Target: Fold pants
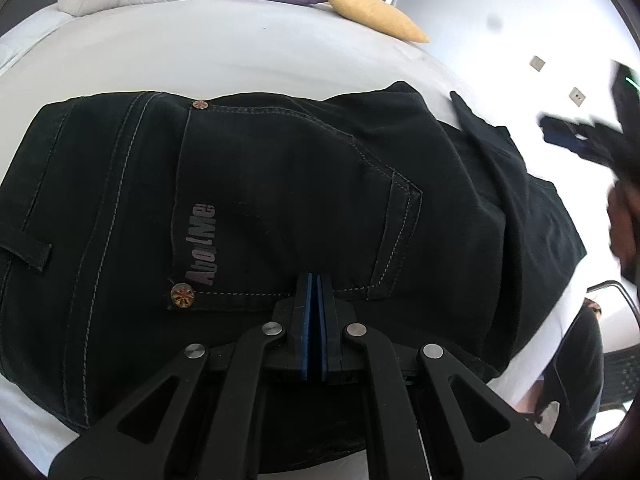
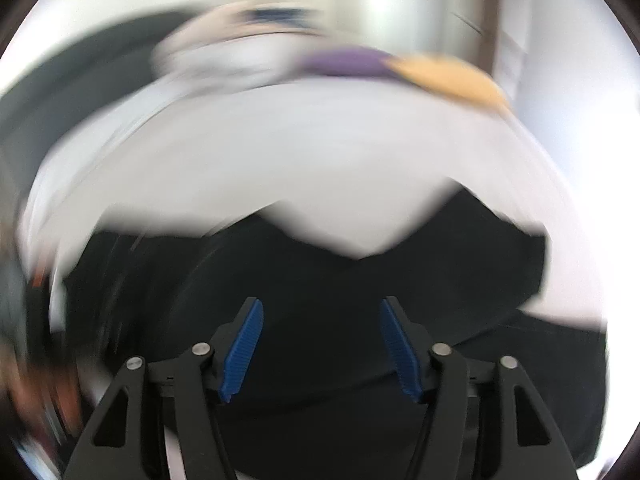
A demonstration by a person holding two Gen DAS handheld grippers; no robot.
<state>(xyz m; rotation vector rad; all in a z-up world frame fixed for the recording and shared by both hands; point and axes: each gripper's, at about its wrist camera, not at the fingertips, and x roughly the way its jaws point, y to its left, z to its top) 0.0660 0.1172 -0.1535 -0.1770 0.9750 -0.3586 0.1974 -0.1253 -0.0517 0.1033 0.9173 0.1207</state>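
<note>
Black pants (image 1: 280, 200) lie on the white bed (image 1: 240, 60), pocket side up. In the left wrist view, the left gripper (image 1: 314, 280) sits low at the pocket's edge, its blue pads pressed together. I cannot tell if any cloth is caught between them. If not, a pull would lift nothing. At the far right, the right gripper (image 1: 568, 132) shows as a blur.

In the right wrist view, all is smeared. The right gripper (image 2: 321, 344) hangs over the pants (image 2: 320, 280), jaws wide apart, holding nothing. Grabbing in a rush could bunch the cloth and spoil the fold.
</note>
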